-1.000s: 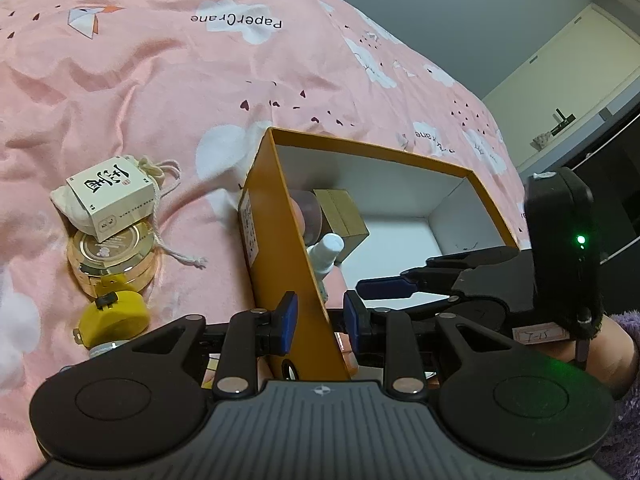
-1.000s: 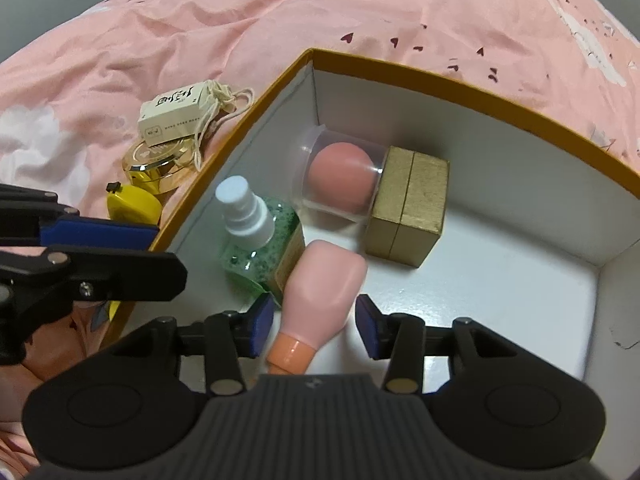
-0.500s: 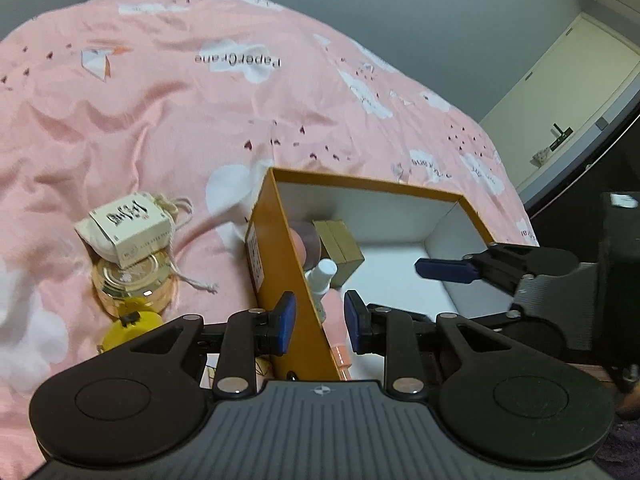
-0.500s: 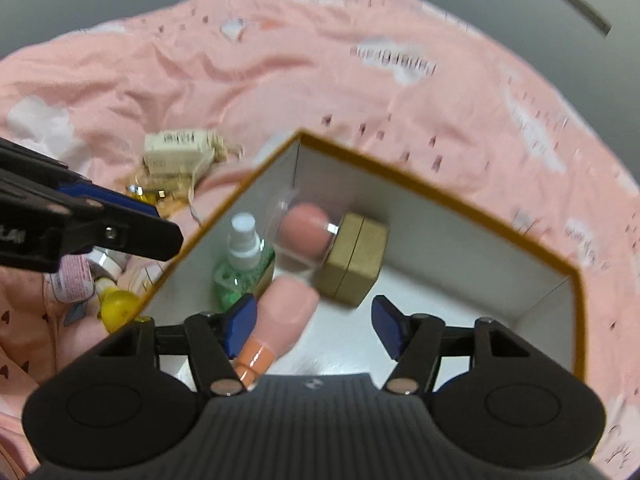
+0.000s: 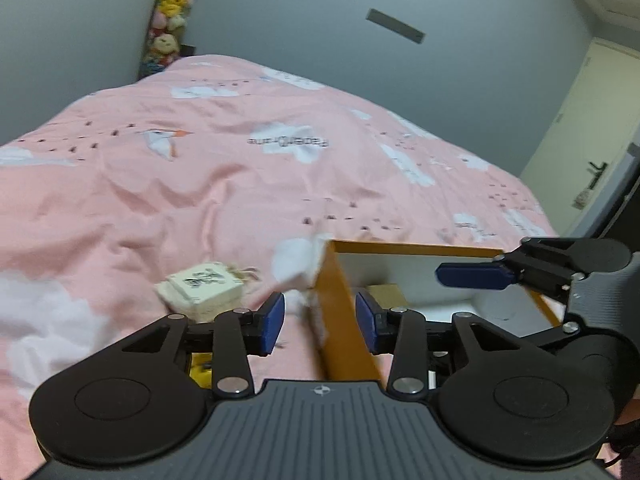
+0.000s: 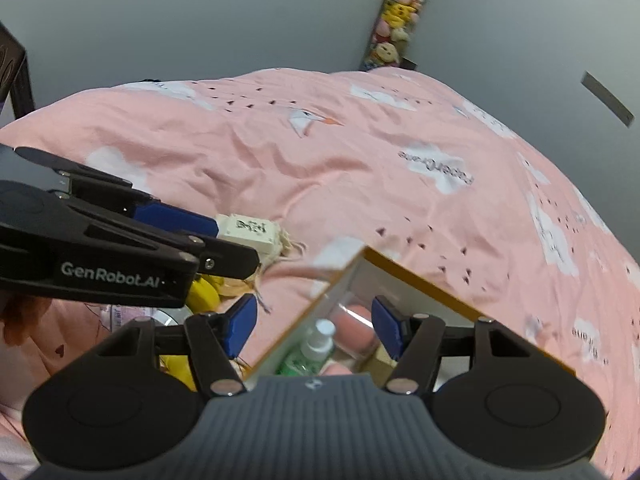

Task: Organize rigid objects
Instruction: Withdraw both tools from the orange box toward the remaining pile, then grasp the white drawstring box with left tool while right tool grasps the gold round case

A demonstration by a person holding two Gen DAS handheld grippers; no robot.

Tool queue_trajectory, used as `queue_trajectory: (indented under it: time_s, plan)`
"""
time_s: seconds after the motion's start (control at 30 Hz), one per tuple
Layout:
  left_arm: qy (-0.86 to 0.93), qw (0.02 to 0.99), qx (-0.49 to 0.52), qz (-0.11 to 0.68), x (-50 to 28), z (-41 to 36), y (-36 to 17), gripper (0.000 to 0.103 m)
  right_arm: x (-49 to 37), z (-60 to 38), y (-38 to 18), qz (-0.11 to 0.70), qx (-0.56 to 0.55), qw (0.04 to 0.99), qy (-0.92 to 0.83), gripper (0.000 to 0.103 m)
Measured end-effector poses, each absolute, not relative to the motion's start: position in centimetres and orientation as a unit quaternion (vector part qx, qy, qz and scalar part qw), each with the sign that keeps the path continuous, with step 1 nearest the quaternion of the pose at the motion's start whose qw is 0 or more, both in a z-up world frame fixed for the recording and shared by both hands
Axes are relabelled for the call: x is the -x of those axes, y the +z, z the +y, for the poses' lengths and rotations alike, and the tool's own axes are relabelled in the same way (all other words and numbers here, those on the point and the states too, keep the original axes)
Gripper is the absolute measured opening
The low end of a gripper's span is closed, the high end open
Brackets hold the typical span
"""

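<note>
Two hand-held grippers hang above a pink bedspread (image 5: pixel 208 184) printed with white clouds, where one orange box (image 5: pixel 340 304) with a white inside sits open. The left gripper (image 5: pixel 320 318) has just been spreading its jaws; its two blue pads stand apart on either side of the box's near wall without pressing it, gripping nothing. The right gripper (image 6: pixel 312 326) is likewise released, its two blue pads parted over the box's corner with nothing between them; in the left view it (image 5: pixel 472 276) reaches in from the right above the box. Four items can be counted inside the box from the right wrist view: one green spray bottle (image 6: pixel 308 350) with a white cap, one pink ball in a clear case (image 6: pixel 354 330), one tan block (image 6: pixel 380 358), and the edge of one pink item (image 6: pixel 338 370) at the bottom, mostly hidden by the gripper body. On the bedspread left of the box lie one cream packet (image 5: pixel 204 290) with black lettering and a string, and one yellow item (image 6: pixel 204 290) partly hidden behind the left gripper (image 6: pixel 176 216). One column of plush toys (image 5: pixel 170 12) stands against the grey wall beyond the bed, and one door (image 5: pixel 588 128) shows at the far right.
</note>
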State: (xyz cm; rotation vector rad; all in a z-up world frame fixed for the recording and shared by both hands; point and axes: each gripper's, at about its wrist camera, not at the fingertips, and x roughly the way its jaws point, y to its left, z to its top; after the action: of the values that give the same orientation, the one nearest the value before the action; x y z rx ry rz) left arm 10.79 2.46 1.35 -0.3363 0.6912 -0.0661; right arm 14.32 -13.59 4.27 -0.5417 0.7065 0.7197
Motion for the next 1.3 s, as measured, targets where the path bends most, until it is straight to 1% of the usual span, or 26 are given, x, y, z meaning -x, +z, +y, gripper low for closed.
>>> queue_trajectory:
  time_s: [0.03,0.07,0.1,0.13,0.27,0.37,0.53,0.6,0.67,0.7,0.73,0.8,0.83,0.9,0.93,1.0,1.17,1.27,1.3]
  plan:
    - [-0.030,0.927,0.162,0.337,-10.8,2.9,1.3,0.050,-14.2,-13.2,4.3,0.332,0.261,0.839,0.344,0.063]
    - [-0.030,0.926,0.163,0.338,-10.8,3.5,1.3,0.055,-14.2,-12.7,4.3,0.329,0.268,0.836,0.349,0.064]
    - [-0.031,0.925,0.166,0.342,-10.8,4.2,1.2,0.065,-14.1,-12.4,4.4,0.328,0.274,0.832,0.354,0.066]
    - [-0.033,0.921,0.170,0.349,-10.9,5.0,1.2,0.069,-14.2,-11.9,4.3,0.329,0.280,0.827,0.360,0.067]
    - [-0.023,0.909,0.187,0.372,-11.4,8.1,1.2,0.070,-14.9,-10.1,4.0,0.339,0.301,0.810,0.373,0.067]
    - [-0.011,0.898,0.200,0.391,-12.0,10.2,0.6,0.070,-16.0,-9.1,3.5,0.360,0.295,0.798,0.383,0.066]
    - [-0.001,0.886,0.215,0.412,-12.9,12.1,-0.9,0.071,-17.6,-7.3,1.7,0.381,0.309,0.778,0.393,0.066]
    - [0.009,0.882,0.217,0.419,-13.4,12.3,-1.8,0.071,-18.3,-6.5,0.9,0.390,0.311,0.770,0.399,0.060]
    - [0.022,0.874,0.229,0.427,-14.1,12.5,-2.8,0.071,-18.8,-5.7,0.2,0.401,0.310,0.762,0.404,0.058]
    - [0.020,0.870,0.237,0.432,-14.6,12.6,-3.3,0.073,-19.1,-5.3,-0.2,0.406,0.309,0.759,0.404,0.056]
    - [0.016,0.866,0.243,0.437,-15.1,12.6,-3.7,0.074,-19.2,-5.0,-0.5,0.410,0.310,0.756,0.406,0.053]
    - [0.022,0.857,0.252,0.448,-16.3,12.6,-4.5,0.080,-19.8,-4.2,-1.3,0.419,0.316,0.747,0.408,0.044]
    - [0.026,0.854,0.259,0.451,-16.9,12.6,-5.0,0.081,-20.2,-3.8,-1.7,0.421,0.319,0.746,0.405,0.042]
    - [0.034,0.843,0.284,0.456,-18.0,12.9,-6.1,0.081,-21.2,-3.4,-2.4,0.425,0.320,0.750,0.394,0.036]
    - [0.039,0.837,0.296,0.459,-18.5,13.1,-6.5,0.081,-21.8,-3.3,-2.7,0.430,0.316,0.751,0.390,0.035]
    - [0.049,0.824,0.320,0.466,-19.3,13.6,-7.7,0.081,-23.1,-3.1,-3.3,0.441,0.301,0.754,0.383,0.028]
    - [0.050,0.800,0.350,0.485,-20.7,14.1,-9.8,0.081,-25.1,-2.7,-4.5,0.454,0.292,0.753,0.376,0.027]
    - [0.048,0.786,0.371,0.491,-21.4,14.4,-10.9,0.083,-25.7,-2.2,-5.2,0.461,0.288,0.748,0.380,0.027]
    - [0.045,0.781,0.384,0.491,-21.5,14.6,-11.4,0.083,-25.9,-2.1,-5.4,0.462,0.287,0.747,0.381,0.025]
